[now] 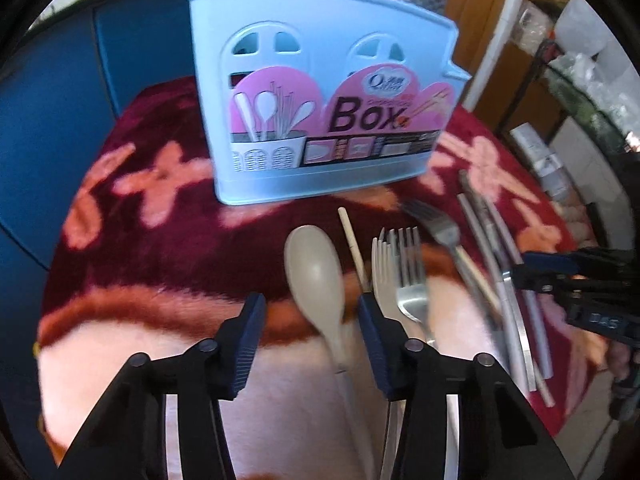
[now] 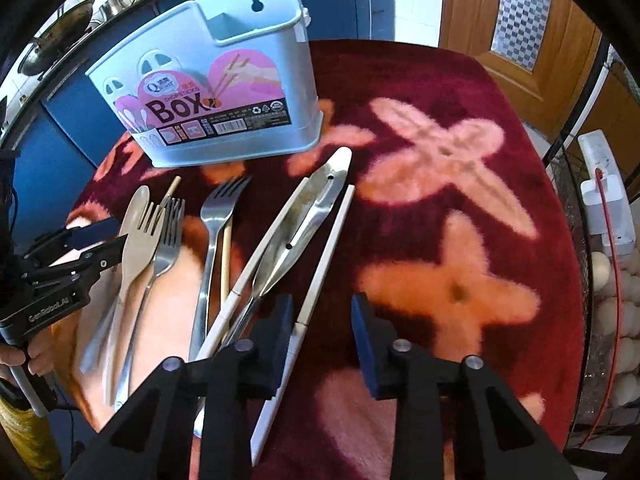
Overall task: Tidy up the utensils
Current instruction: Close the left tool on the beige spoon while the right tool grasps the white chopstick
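Beige plastic marks the long-handled spoon (image 1: 316, 276) at the centre of the left wrist view, lying on the red floral plush cloth (image 1: 160, 216) that covers the desk, below the pale blue plastic chopstick box (image 1: 320, 120) standing at top centre. It looks light, stiff and smooth, so it could slip; the slim handle below the bowl seems the best place to take it. The left claw (image 1: 310, 310) is partly open, its jaws to either side of the spoon where bowl meets handle; whether a pad touches it I cannot tell, and nothing is lifted. Just right of the spoon lie a beige plastic fork (image 1: 386, 264) and a steel fork (image 1: 412, 280), stiffer and heavier.

From the right wrist view, the same box (image 2: 208, 92) stands at upper left. A white slender chopstick (image 2: 324, 256) runs diagonally through the middle, rigid, light and thin, apt to roll. The right claw (image 2: 322, 314) is partly open over its lower part, the left pad close beside it, contact uncertain. Steel tongs (image 2: 304, 224) lie just left.
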Action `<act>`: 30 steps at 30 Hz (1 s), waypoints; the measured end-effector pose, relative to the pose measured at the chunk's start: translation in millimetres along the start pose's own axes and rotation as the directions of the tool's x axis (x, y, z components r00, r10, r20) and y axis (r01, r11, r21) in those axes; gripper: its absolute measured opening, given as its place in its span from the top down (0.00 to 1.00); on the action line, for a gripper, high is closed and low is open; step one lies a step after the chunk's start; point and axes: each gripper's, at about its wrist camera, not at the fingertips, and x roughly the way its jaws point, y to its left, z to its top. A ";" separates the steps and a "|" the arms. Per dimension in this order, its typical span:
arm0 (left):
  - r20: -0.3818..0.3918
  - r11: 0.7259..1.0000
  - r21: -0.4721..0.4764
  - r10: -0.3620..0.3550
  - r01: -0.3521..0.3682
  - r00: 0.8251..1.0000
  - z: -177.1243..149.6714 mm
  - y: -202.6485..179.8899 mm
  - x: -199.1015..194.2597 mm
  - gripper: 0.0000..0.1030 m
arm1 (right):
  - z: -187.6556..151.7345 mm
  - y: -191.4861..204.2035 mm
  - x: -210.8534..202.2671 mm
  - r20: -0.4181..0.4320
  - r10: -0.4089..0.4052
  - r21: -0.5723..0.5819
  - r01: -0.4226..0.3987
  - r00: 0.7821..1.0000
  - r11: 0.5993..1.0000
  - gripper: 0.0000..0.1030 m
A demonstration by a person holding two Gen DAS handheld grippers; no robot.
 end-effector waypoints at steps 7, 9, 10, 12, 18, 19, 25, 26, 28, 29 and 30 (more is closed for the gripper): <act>-0.021 0.999 -0.026 -0.028 0.028 0.999 5.0 -0.4 8.5 0.67 | 5.6 -6.2 8.5 -0.049 0.025 0.035 -0.024 0.998 0.999 0.70; -0.020 1.000 -0.011 -0.015 0.014 1.000 3.7 -3.8 7.7 0.68 | 6.8 -5.6 9.1 -0.062 0.019 0.031 -0.018 0.998 0.999 0.70; -0.020 1.000 -0.004 -0.009 0.008 1.000 3.2 -4.1 7.7 0.70 | 7.2 -5.3 9.5 -0.067 0.015 0.027 -0.014 0.998 1.000 0.70; -0.026 1.000 0.007 0.005 -0.005 1.000 1.9 -7.1 7.1 0.73 | 8.2 -3.8 9.7 -0.073 0.010 0.025 -0.008 0.997 1.000 0.70; -0.083 1.000 -0.023 0.020 -0.022 0.996 -2.0 -7.2 2.6 0.73 | 6.1 0.9 8.5 -0.077 -0.003 0.020 0.005 0.997 1.000 0.72; -0.094 0.999 -0.022 0.022 -0.024 0.995 -2.0 -7.2 2.5 0.73 | 5.9 1.2 8.6 -0.080 -0.002 0.022 0.004 0.997 1.000 0.73; -0.157 0.999 0.002 0.052 -0.052 0.986 3.0 -12.6 8.3 0.73 | 7.7 1.6 6.6 -0.100 -0.003 0.026 0.006 0.995 1.000 0.91; -0.163 0.999 0.001 0.049 -0.050 0.985 4.5 -12.8 8.3 0.75 | 8.0 0.9 5.4 -0.101 0.011 0.037 -0.007 0.995 0.999 0.93; -0.156 0.999 0.009 0.035 -0.034 0.987 6.2 -13.1 5.7 0.87 | 7.1 0.2 2.8 -0.097 0.038 0.051 -0.033 0.995 0.998 0.93; -0.152 1.000 0.002 0.019 -0.019 0.988 6.0 -12.6 3.5 0.87 | 5.4 -0.4 0.1 -0.088 0.047 0.054 -0.042 0.995 0.998 0.93; -0.144 1.000 -0.008 -0.001 0.000 0.990 5.4 -11.1 0.3 0.87 | 3.3 -0.3 -3.2 -0.076 0.054 0.054 -0.050 0.996 0.997 0.93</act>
